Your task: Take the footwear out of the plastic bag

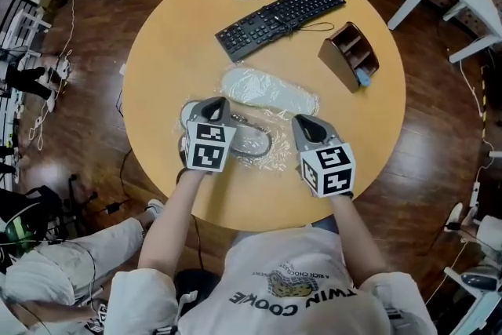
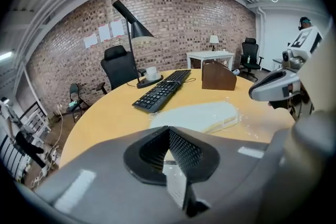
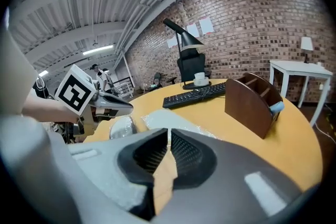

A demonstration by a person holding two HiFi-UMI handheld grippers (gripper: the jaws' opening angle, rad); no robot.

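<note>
Step in hand looks like the approach for a first grab: left claw (image 2: 168,136) and right claw (image 3: 167,139) both have jaws together with nothing pinched, sitting at 9 and 3 o'clock of the crinkled plastic bag (image 1: 276,154) on the 6 o'clock side of the tabletop (image 1: 172,35). Footwear (image 1: 271,90) is pale, flat and looks bagged, lying at 12 o'clock of the claws. Next move, I'd guess: spread both claws, pin the film with one, find the bag mouth with the other

Crinkled glossy clear plastic bag (image 1: 278,121), smooth matt wooden table (image 1: 172,51)
</note>
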